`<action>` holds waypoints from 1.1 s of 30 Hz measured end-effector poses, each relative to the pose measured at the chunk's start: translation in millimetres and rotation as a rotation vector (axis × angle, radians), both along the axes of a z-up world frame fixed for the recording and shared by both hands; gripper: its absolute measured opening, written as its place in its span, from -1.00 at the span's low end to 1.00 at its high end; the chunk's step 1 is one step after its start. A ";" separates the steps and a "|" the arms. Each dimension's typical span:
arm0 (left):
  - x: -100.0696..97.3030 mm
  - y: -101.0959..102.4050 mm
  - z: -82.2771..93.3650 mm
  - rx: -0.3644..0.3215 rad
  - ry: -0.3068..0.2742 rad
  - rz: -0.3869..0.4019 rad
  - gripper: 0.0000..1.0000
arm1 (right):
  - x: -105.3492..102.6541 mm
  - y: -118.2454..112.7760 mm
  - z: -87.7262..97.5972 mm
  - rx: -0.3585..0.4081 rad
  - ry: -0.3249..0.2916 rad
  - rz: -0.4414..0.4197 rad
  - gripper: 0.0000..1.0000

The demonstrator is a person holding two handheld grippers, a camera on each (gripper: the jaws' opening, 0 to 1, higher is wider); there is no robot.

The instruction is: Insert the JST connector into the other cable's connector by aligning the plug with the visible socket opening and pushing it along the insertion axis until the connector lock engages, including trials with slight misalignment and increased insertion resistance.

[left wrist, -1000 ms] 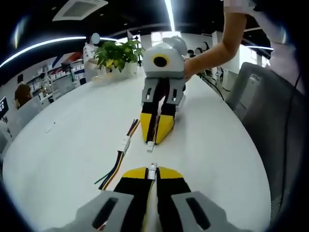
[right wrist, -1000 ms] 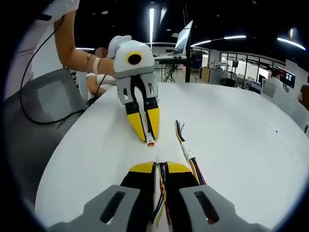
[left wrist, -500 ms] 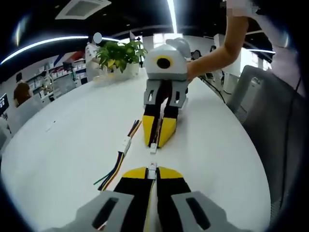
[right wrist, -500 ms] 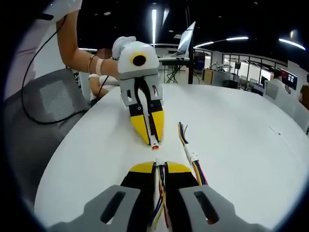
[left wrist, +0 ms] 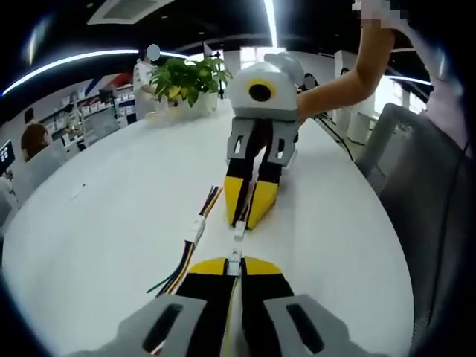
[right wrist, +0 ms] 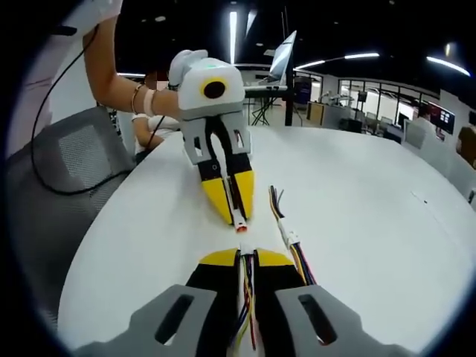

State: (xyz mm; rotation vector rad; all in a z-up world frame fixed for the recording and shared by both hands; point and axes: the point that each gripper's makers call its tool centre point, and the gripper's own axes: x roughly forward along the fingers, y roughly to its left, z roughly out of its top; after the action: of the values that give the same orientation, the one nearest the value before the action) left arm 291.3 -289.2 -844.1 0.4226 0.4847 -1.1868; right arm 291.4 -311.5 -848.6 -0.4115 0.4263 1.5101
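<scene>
Jaws of my left gripper (left wrist: pixel 235 262) are pinched together on a small white connector (left wrist: pixel 235 258) that pokes out between the yellow tips. Straight ahead in the left gripper view, my right gripper (left wrist: pixel 251 217) points back at me, its jaws clamped on the other connector (left wrist: pixel 239 231), a white plug jutting from its tips; the two connector faces sit nose to nose, near but apart. In the right gripper view the right gripper's own tips (right wrist: pixel 245 256) squeeze a bundle of coloured wires (right wrist: pixel 246 297) running back between the jaws, and the left gripper (right wrist: pixel 236 212) faces them with an orange-ended connector (right wrist: pixel 239 220) at its tip. A spare cable (left wrist: pixel 190 242) with a white connector in its middle and loose coloured leads lies flat on the white table (left wrist: pixel 104 216), just beside the left gripper's jaws. A forearm (left wrist: pixel 349 71) reaches in behind the right gripper. Beyond, a potted plant (left wrist: pixel 186 78) stands at the far edge of the table, and a grey chair (left wrist: pixel 420 186) stands beside the table.
</scene>
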 end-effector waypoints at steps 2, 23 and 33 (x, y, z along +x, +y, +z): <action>1.7 0.7 0.0 0.016 0.009 0.006 -1.00 | 0.3 -0.6 3.8 0.001 -0.010 -0.002 -0.93; 5.5 -14.8 20.7 0.021 -0.020 -0.049 -1.00 | 2.3 0.9 21.3 -0.021 -0.048 0.008 -0.93; 6.2 -15.8 21.3 0.032 -0.029 -0.069 -1.00 | 1.1 4.0 20.0 -0.022 -0.052 0.021 -0.93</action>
State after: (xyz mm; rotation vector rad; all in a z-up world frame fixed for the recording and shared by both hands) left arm 297.5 -305.0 -822.8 0.4862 0.4677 -1.2391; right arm 292.5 -307.5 -828.6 -0.4721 0.3992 1.5129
